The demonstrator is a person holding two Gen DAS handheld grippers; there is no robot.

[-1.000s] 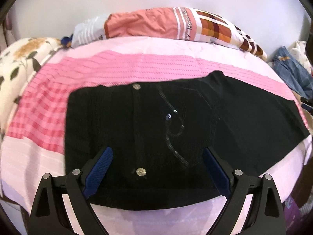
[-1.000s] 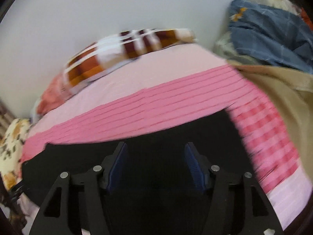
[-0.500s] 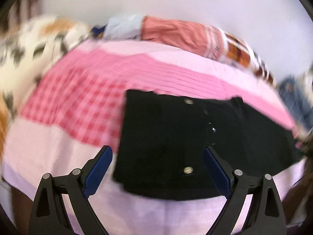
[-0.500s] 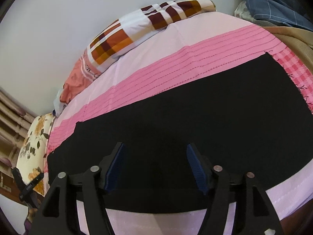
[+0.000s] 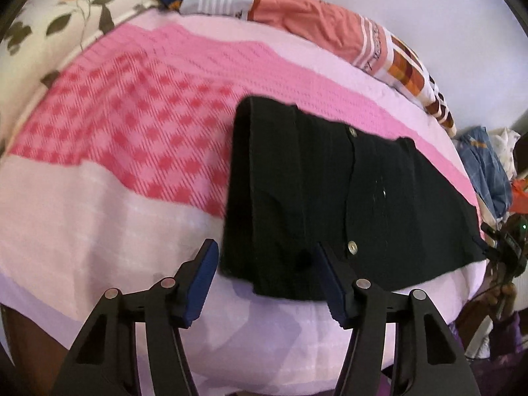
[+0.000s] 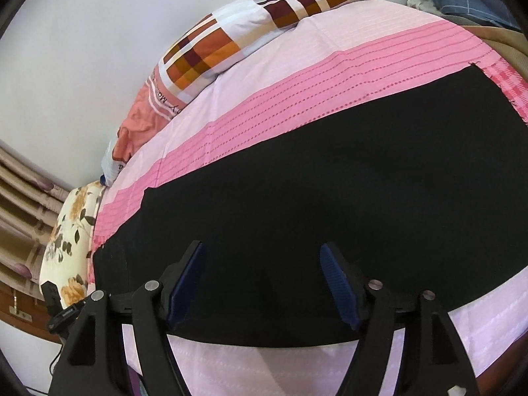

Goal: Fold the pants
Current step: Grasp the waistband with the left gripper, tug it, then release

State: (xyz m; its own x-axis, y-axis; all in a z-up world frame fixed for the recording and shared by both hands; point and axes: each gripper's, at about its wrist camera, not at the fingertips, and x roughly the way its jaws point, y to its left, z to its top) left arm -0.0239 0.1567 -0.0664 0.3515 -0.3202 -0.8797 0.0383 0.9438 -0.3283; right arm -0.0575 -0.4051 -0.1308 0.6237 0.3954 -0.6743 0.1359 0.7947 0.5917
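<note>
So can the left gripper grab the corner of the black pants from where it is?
Probably yes. The left gripper is closing with the near corner of the black pants between its blue pads, not pressed yet. Nothing lies over that corner on the pink bedsheet.

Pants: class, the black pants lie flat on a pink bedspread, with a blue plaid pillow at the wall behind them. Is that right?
Not quite. The pillow is orange, brown and white plaid, not blue, as the right wrist view shows. The black pants do lie flat on the pink bedspread.
</note>
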